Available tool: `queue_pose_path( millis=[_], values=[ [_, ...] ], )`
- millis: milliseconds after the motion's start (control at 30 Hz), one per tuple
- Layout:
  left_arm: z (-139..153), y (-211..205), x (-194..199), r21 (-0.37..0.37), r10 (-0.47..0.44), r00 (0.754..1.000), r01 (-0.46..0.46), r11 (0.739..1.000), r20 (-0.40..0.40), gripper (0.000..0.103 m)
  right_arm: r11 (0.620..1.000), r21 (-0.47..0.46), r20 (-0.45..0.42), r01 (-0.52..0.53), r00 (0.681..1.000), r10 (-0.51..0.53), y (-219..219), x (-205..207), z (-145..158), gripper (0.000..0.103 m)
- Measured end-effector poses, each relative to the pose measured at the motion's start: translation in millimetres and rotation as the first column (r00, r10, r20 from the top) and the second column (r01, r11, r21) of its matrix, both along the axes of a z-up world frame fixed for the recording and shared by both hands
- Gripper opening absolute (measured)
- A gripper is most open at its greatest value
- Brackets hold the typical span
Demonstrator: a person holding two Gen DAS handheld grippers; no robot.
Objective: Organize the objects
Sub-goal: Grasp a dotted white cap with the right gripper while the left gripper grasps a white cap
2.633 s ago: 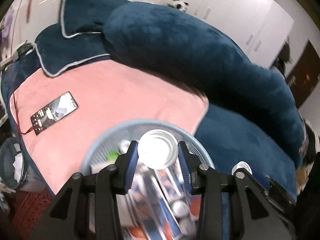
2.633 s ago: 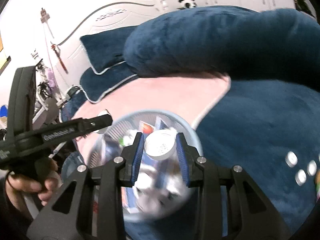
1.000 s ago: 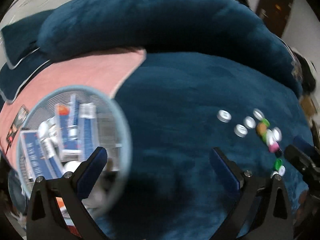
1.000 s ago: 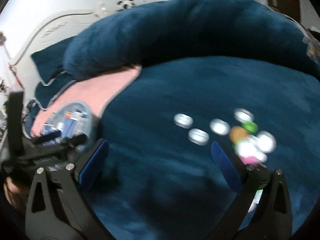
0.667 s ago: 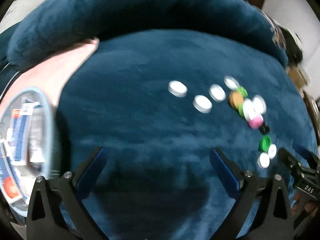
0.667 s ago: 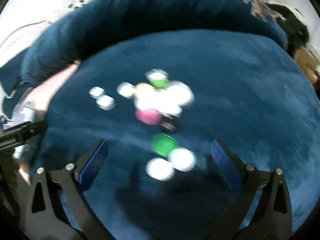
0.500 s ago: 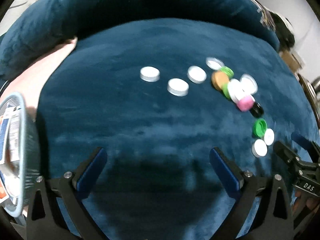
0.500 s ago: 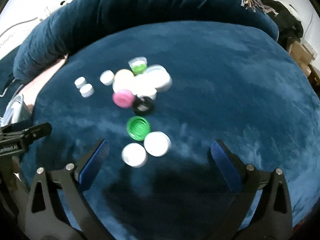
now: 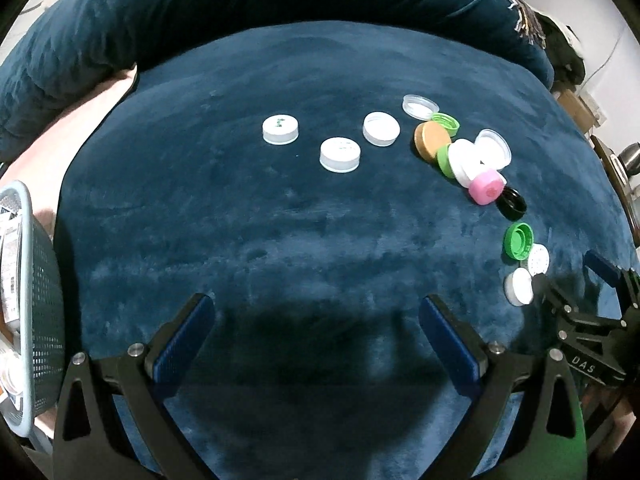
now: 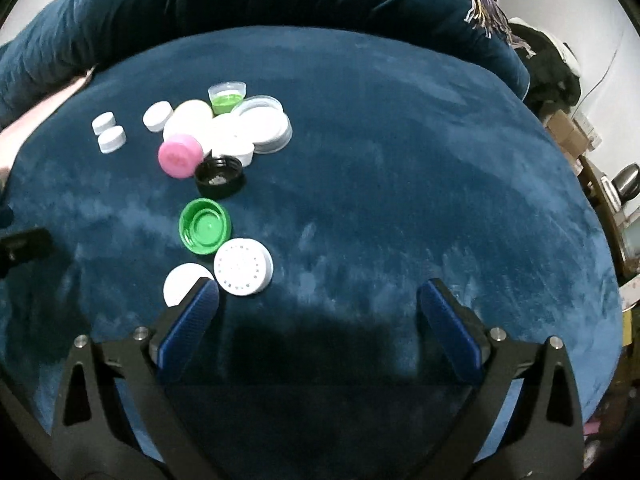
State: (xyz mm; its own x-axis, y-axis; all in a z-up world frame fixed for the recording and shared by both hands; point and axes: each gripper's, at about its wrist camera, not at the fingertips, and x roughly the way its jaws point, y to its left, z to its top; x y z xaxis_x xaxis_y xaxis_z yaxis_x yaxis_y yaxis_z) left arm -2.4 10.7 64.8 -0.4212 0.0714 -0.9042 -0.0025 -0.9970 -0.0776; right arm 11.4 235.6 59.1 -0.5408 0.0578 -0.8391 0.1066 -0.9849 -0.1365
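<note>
Several loose bottle caps lie on a dark blue plush blanket (image 9: 280,220). Three white caps (image 9: 339,154) sit apart at the left of the row. A clump to the right holds a gold cap (image 9: 430,140), a pink cap (image 9: 485,187) and a black cap (image 9: 511,201). Nearer lie a green cap (image 10: 204,225), a perforated white cap (image 10: 243,266) and a plain white cap (image 10: 184,284). My left gripper (image 9: 318,334) is open over bare blanket, empty. My right gripper (image 10: 318,312) is open and empty, its left finger (image 10: 188,320) beside the plain white cap.
A light blue mesh basket (image 9: 28,308) with boxes inside stands at the far left edge. A pink cloth (image 9: 60,128) lies behind it. A rolled blue cushion (image 9: 240,0) runs along the back. Boxes and a metal cup (image 10: 628,180) sit off the right edge.
Both grippers let go of white containers over the basket, opened wide, then swung right from the basket to the caps on the blue blanket.
</note>
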Motion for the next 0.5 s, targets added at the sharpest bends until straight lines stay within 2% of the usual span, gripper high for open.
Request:
queue_pose_path(
  millis=[167,333,433,500],
  values=[
    [-1,1,-1,0.011,-0.006,1.000,0.006,1.000,0.005,0.102,1.000,0.009,0.024,-0.024,0.999,0.024,-8,-3,-9,0.101],
    [-2,5,-1,0.010,-0.021,1.000,0.021,1.000,0.004,0.102,0.999,0.004,-0.020,-0.051,0.999,0.051,-16,0,-4,0.101],
    [-3,6,-1,0.001,-0.023,1.000,0.023,1.000,0.009,0.102,0.999,-0.004,-0.020,-0.033,0.999,0.033,-14,-3,-6,0.094],
    [-3,5,0,0.003,-0.019,1.000,0.019,1.000,0.012,0.102,0.999,-0.044,-0.027,-0.016,1.000,0.015,-9,-3,-2,0.094]
  ],
)
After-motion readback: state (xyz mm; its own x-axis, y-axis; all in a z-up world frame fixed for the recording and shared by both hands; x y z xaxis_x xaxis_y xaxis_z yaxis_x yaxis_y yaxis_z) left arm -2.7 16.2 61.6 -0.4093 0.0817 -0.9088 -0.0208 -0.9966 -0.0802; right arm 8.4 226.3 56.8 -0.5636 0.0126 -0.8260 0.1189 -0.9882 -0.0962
